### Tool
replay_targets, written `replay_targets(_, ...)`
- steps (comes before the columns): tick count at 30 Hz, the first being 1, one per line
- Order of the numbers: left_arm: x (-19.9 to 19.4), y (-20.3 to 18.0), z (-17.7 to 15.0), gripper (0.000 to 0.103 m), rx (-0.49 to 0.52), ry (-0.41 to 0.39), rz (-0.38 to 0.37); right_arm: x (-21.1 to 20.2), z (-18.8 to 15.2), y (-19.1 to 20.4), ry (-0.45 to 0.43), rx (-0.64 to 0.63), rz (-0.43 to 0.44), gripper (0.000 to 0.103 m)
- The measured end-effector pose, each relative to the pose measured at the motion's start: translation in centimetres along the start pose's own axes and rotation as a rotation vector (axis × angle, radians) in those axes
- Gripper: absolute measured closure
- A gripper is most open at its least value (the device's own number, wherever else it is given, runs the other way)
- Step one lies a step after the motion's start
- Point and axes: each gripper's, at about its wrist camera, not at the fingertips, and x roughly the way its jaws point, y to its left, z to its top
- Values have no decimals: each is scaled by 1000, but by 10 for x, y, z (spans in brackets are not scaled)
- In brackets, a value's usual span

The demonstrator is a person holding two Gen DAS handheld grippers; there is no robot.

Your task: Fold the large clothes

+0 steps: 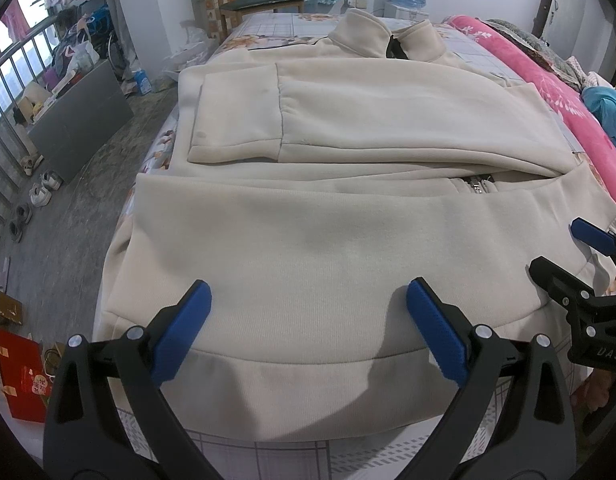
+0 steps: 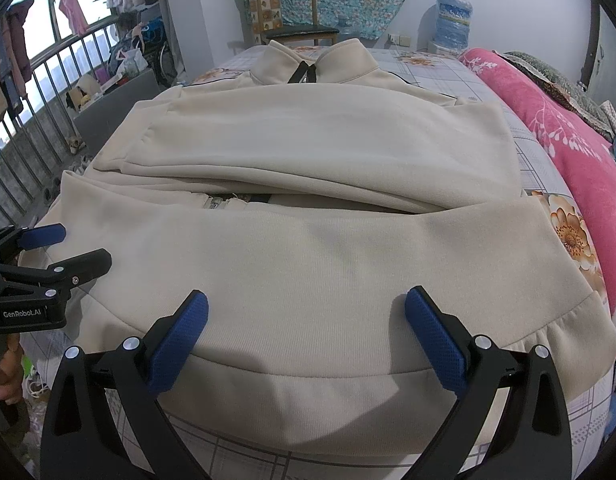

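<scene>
Hovering both grippers over the near hem of the cream jacket (image 1: 308, 240), which lies flat on the bed (image 1: 267, 456) with its collar (image 1: 384, 36) at 12 o'clock and the hem band (image 1: 308, 384) at 6, right under my tools.

Left gripper (image 1: 308, 328): jaws spread wide, nothing between the blue pads (image 1: 183, 332). Right gripper (image 2: 305, 332): same, wide apart and empty. Neither pad looks to be on the cloth yet; I can't tell the height above it.

Key relation: the jacket's long axis runs 6 to 12, straight away from me. The hem runs 9 to 3 across both views. Both grippers sit side by side on that hem line, left one toward 9, right one toward 3, so each is nearest its own hem corner. My guess at the next move: pinch the hem band at both spots and carry it toward 12 onto the collar.

Both sleeves are already folded across the chest; the cuff (image 1: 235, 116) of the upper one points to 9. The zipper pull (image 1: 478, 186) shows in the gap between them.

Hard to read:
- the right hem corner is cut off in the left view by the other tool
- layers under the sleeves are hidden
- how far the hem hangs over the bed edge is unclear
</scene>
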Motion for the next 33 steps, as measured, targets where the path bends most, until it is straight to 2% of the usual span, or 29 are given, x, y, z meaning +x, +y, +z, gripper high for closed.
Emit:
replay_targets(13,0,1,-1,8,-4,3,3,0,0,0,1,0,-1,7)
replay_targets(33,0,-4,4,8,-30,25,48,1,0,-2,28,-10,-2,6)
